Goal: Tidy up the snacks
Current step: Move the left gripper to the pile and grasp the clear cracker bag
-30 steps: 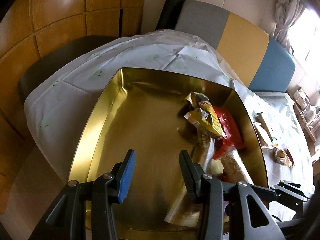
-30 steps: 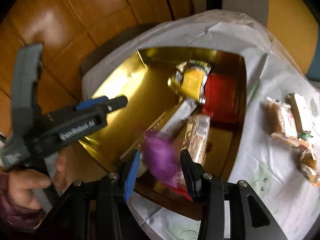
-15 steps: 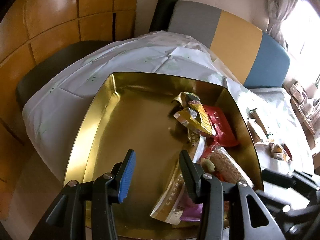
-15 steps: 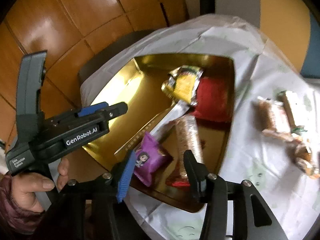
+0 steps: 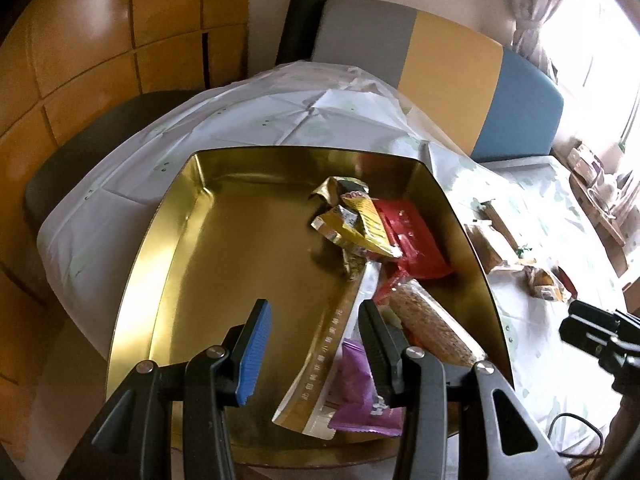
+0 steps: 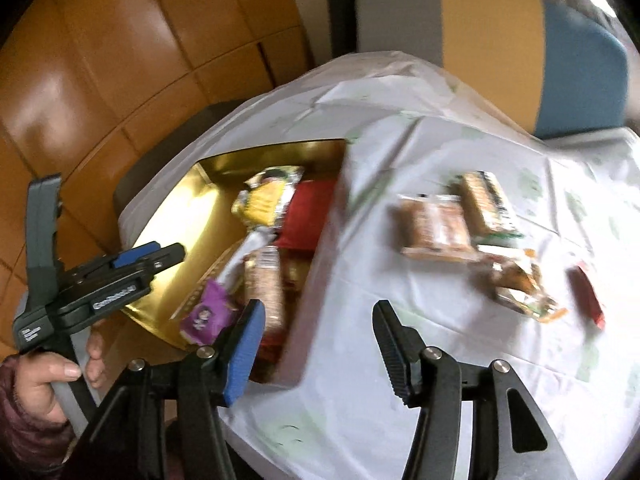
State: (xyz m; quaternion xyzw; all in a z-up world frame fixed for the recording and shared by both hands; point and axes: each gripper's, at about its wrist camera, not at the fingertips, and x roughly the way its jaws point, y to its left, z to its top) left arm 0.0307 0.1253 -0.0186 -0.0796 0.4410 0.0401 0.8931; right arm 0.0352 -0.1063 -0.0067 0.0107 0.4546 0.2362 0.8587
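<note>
A shiny gold tin tray lies on a white tablecloth. In it lie a yellow packet, a red packet, a long cracker pack, a gold sachet and a purple packet. My left gripper hovers open over the tray's near end, nothing between its fingers. My right gripper is over bare cloth just right of the tray, jaws opening and empty. Several wrapped snacks lie loose on the cloth to the right.
A person's hand holds the left gripper's handle at the lower left. A grey, yellow and blue bench back stands behind the table, and wooden panels fill the left. A small red packet lies at the far right.
The right gripper let go of the purple packet, which now lies in the tray, then opened wider and swung right over the cloth. The left gripper shifted only slightly.
</note>
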